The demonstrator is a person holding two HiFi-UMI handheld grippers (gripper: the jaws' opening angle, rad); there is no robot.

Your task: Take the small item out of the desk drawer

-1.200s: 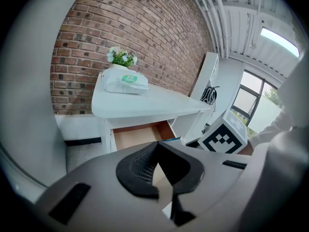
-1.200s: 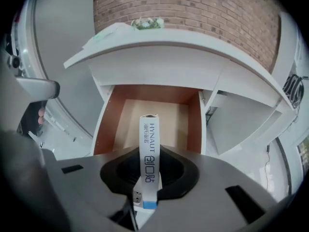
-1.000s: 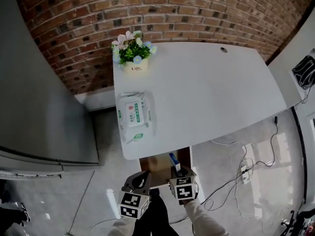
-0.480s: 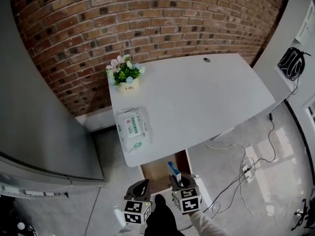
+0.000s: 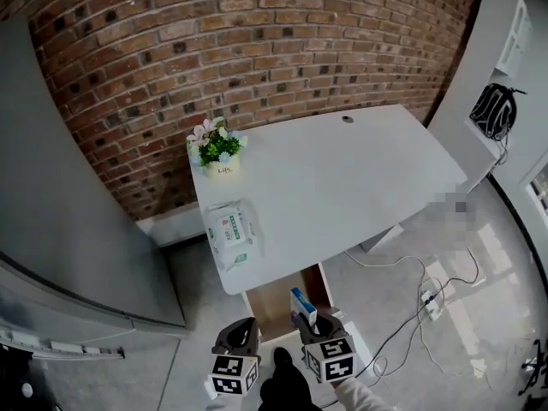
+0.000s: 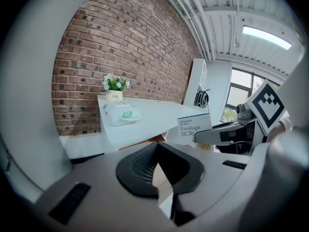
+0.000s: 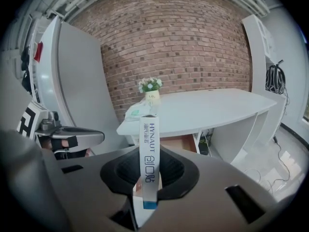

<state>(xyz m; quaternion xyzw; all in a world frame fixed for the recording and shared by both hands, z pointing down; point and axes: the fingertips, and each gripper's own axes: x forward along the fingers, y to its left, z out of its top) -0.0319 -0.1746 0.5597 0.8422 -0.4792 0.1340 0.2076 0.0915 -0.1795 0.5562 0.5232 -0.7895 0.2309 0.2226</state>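
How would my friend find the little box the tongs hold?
Start at the white desk by the brick wall, then look below its near edge at the open drawer. Over it, the right tongs pinch a thin white box with blue print, the only thing being held.

So around me: a brick wall [image 5: 257, 50] runs behind the white surface [image 5: 342, 178]. A little flower pot [image 5: 217, 150] sits at the far left corner of it, right up near the wall. A wipes pack [image 5: 233, 232] lies flat along the left edge, closer to me and well apart from the pot. There's a small grommet [image 5: 347, 119] near the back edge. A big grey cabinet [image 5: 68, 229] stands off to my left. On my right a black backpack [image 5: 490, 110] hangs on a white shelf unit [image 5: 505, 32]. Cables [image 5: 402, 319] trail over the pale floor [image 5: 479, 332] to a power strip [image 5: 425, 300].
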